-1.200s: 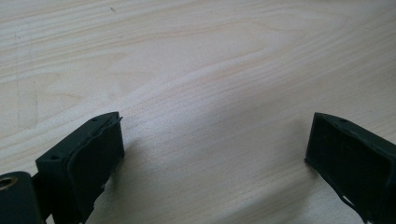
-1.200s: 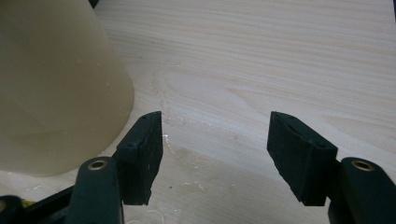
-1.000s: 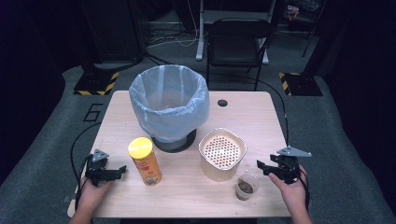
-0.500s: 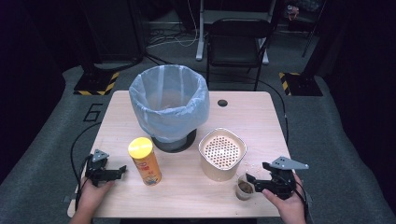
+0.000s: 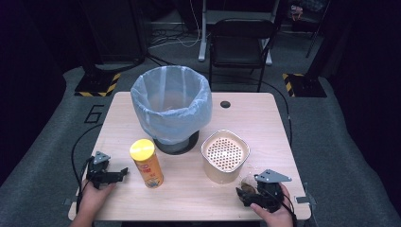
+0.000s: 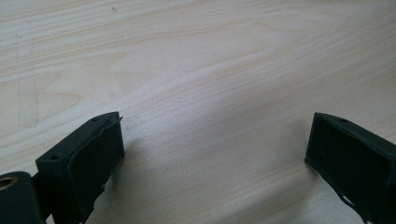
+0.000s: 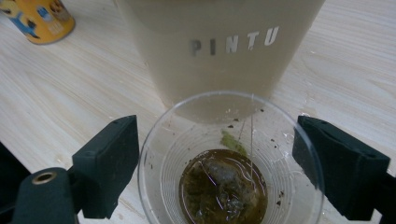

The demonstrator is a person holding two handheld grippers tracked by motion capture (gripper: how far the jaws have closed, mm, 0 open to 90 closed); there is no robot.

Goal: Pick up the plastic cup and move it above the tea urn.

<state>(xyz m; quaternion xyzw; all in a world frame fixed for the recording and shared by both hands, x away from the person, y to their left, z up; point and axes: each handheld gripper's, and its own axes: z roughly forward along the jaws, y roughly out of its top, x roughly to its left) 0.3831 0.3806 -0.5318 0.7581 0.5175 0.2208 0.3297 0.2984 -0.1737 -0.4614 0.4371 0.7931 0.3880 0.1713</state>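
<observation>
Cup: a clear plastic cup (image 7: 231, 161) at lower centre of the right gripper view, holding brown liquid and a used tea bag (image 7: 223, 189) with its string running up to the rim; in the high view it sits at lower right of the table (image 5: 189, 189).
Right gripper: the right gripper (image 7: 229, 158) straddles the cup, jaws wide open on either side of the rim, gripping nothing yet; whether either pad touches the wall I cannot tell.
Strainer pot: a beige container marked PINTU (image 7: 224, 42), with a perforated insert, stands just behind the cup at upper centre.
Step in hand, as I judge it: taking hold of the cup.
Doing it well: close gently, since thin plastic will likely buckle and spill; grip below the rim, keep it upright, lift clear of the pot.
Left gripper: the left gripper (image 6: 215, 149) rests low over bare wood, jaws spread wide, empty; lower left in the high view.
Further out: a yellow-lidded can (image 5: 146, 163) left of centre; a lined bin (image 5: 171, 101) at upper centre.
</observation>
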